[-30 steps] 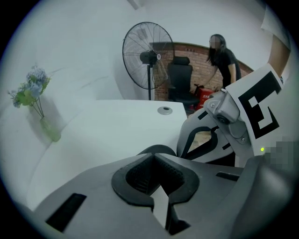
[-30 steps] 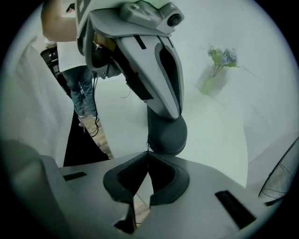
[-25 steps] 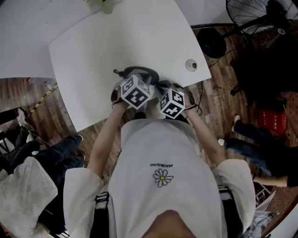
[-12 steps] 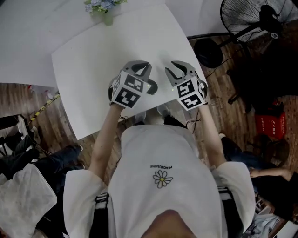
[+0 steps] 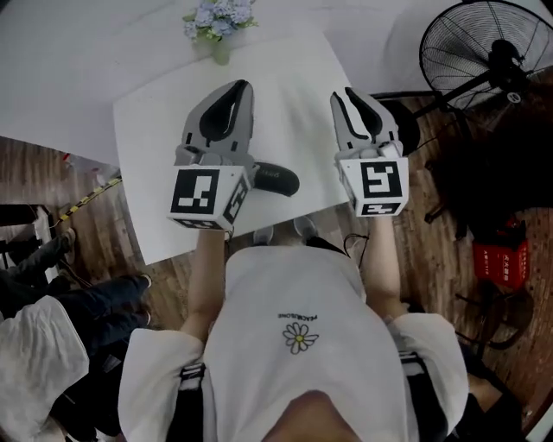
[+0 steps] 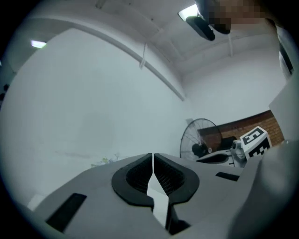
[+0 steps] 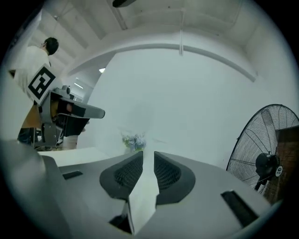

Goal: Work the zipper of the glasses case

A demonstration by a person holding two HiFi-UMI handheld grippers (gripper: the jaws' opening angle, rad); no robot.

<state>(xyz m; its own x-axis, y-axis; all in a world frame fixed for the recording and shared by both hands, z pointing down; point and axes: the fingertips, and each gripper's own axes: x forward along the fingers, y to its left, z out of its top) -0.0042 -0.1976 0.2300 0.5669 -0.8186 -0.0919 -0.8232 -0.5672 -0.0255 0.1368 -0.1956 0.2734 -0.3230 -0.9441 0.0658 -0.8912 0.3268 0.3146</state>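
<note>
- Left gripper (image 6: 153,158) is seen clenched on nothing, its jaws pressed together at the tips. It is held level above the glasses case (image 5: 278,179) and clear of it, so part of the case is hidden under its marker cube in the head view.
- Right gripper (image 7: 148,155) is held level to the right of the case, well apart from it. Its jaws stand slightly parted and have just been closing, with nothing caught between them.
- The case, dark and rounded, is found lying on the white table (image 5: 294,129), close to the table's near edge and touched by neither gripper.
- The zipper cannot be made out, so it is not settled whether it has been run open or shut. With both grippers off the case and empty, the work on it is judged either finished or paused.
- Beyond the case, a small vase of flowers (image 5: 218,22) is set at the far table edge. A standing fan (image 5: 484,60) is placed on the floor, far to the case's right.
</note>
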